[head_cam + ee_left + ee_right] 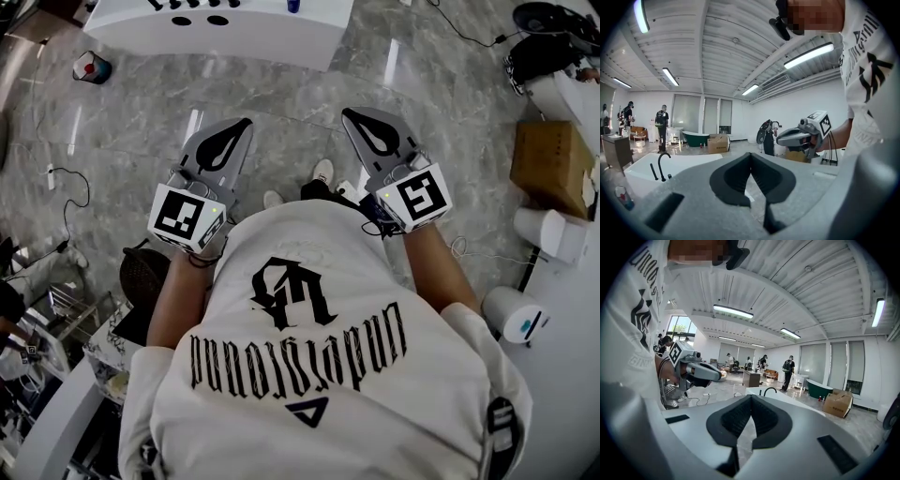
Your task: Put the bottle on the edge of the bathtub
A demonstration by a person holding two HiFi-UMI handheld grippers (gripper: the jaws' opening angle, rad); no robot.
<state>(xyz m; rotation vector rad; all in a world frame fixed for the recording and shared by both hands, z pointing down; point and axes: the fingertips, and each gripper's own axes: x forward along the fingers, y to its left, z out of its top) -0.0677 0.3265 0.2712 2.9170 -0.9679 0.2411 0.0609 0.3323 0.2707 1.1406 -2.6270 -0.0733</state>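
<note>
Both grippers are held side by side in front of the person, over a grey marble floor. My left gripper [246, 123] [750, 154] has its jaws together with nothing between them. My right gripper [346, 113] [750, 397] is likewise shut and empty. Ahead stands a white bathtub [281, 37] [684, 161] [790, 403] with a black faucet [661, 164] [768, 390] on its rim. A small blue thing [293, 6], perhaps a bottle, stands on the tub's rim at the picture's top edge. Neither gripper holds a bottle.
A red and blue container [91, 67] [622, 196] sits on the floor left of the tub. A cardboard box [553, 164] and white cylinders [548, 232] lie at the right, cables [66, 178] at the left. People [661, 124] and a green tub [696, 137] stand far off.
</note>
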